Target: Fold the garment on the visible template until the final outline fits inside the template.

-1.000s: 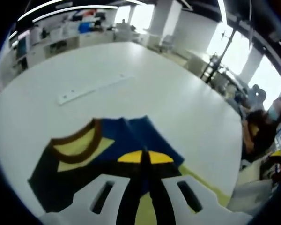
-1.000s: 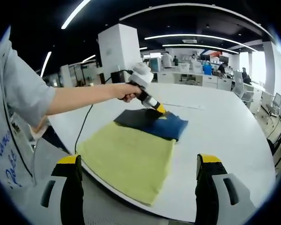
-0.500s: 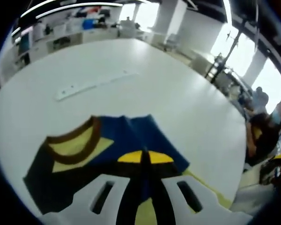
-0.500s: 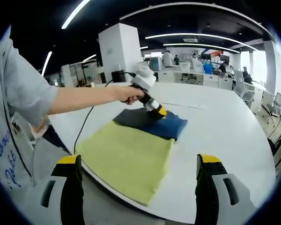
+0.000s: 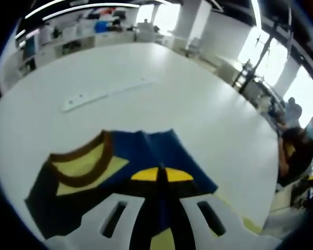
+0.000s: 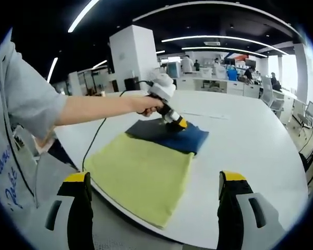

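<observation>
Left gripper view looks down along my left tongs, whose yellow tips are pressed together with blue cloth of the garment rising into a ridge just ahead of them, so I take them as pinched shut on it. The garment lies on the white table: dark blue and navy panels, with a pale yellow patch bordered by a curved brown collar band on the left side of the view. Farther off on the table lies a long white strip (a ruler or some such, I cannot tell). A seated person shows at the right edge.

From the right gripper view, my right tongs hang wide open with nothing between the jaws, near the table's edge and well apart from the cloth. Ahead, a yellow-green template sheet lies flat on the table, and the garment sits folded at its far end, partly over it. My left hand reaches in from the left holding the other tongs, tips down on the blue cloth.
</observation>
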Demonstrator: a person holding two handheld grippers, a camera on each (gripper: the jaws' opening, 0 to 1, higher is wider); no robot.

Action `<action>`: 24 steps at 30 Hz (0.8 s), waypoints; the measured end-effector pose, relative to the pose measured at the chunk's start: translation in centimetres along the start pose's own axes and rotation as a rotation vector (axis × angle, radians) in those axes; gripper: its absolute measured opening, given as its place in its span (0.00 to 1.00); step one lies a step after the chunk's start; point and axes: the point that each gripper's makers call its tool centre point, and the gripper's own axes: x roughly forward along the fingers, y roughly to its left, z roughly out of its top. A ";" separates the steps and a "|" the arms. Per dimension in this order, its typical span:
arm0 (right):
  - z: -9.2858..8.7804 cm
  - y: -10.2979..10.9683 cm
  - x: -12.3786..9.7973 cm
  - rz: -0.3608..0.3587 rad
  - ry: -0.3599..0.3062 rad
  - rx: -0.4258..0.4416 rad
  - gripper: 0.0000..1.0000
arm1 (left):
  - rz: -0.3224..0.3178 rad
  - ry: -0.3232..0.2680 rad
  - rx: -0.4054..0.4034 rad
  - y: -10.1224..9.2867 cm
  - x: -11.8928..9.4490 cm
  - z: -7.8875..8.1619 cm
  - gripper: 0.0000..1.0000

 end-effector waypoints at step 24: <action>-0.7 -1.0 0.3 0.009 0.017 0.025 1.00 | 0.020 0.044 0.020 0.1 2.2 -0.8 0.00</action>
